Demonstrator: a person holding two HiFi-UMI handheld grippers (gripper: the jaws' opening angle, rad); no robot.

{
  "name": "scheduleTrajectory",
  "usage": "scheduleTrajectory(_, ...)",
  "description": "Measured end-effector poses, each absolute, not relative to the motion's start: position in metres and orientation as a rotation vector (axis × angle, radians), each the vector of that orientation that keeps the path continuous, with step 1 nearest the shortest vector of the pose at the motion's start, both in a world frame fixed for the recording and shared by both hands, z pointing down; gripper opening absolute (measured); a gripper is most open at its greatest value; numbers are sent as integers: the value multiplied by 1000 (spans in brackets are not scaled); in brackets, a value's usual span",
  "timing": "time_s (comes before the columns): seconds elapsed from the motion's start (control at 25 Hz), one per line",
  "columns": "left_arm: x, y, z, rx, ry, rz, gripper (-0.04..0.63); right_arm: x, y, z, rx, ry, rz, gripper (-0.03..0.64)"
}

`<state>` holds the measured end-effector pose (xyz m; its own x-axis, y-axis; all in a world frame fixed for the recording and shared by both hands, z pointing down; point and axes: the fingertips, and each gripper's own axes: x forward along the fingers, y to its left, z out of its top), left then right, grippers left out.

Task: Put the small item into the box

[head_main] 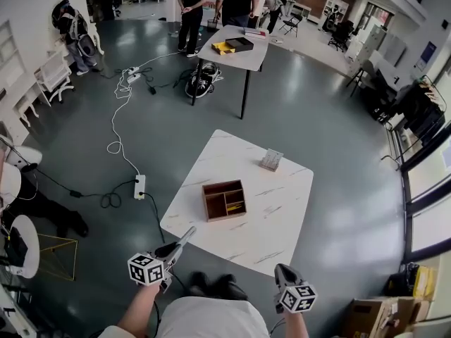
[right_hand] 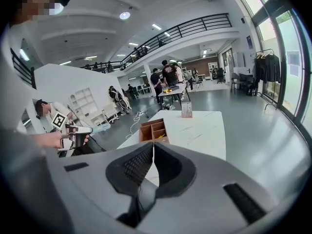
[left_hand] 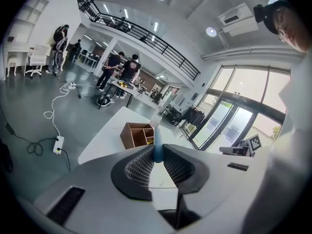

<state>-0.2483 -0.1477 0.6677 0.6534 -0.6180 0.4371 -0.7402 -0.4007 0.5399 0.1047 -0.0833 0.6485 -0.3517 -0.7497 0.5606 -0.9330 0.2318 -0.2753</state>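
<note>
While the left gripper (left_hand: 156,153) pinches the blue item (left_hand: 157,136), right gripper (right_hand: 152,148) closed and empty, the box (head_main: 206,201) near the desk's (head_main: 276,220) left edge awaits it.

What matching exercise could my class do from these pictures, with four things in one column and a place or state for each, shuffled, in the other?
Things
1. wooden box
2. blue item
3. right gripper
4. power strip

Places or states
A. on the floor beside the table
B. clamped between the jaws of the left gripper
C. standing on the white table, open at the top
D. jaws together, nothing between them

Pairs: 1-C, 2-B, 3-D, 4-A
</note>
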Motion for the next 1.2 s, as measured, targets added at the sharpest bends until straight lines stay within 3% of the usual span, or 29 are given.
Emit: scheduleTrajectory(1.2,-139,-229,699,2106,-1085,408,67,146,-212,698,1315,-2287,948,28)
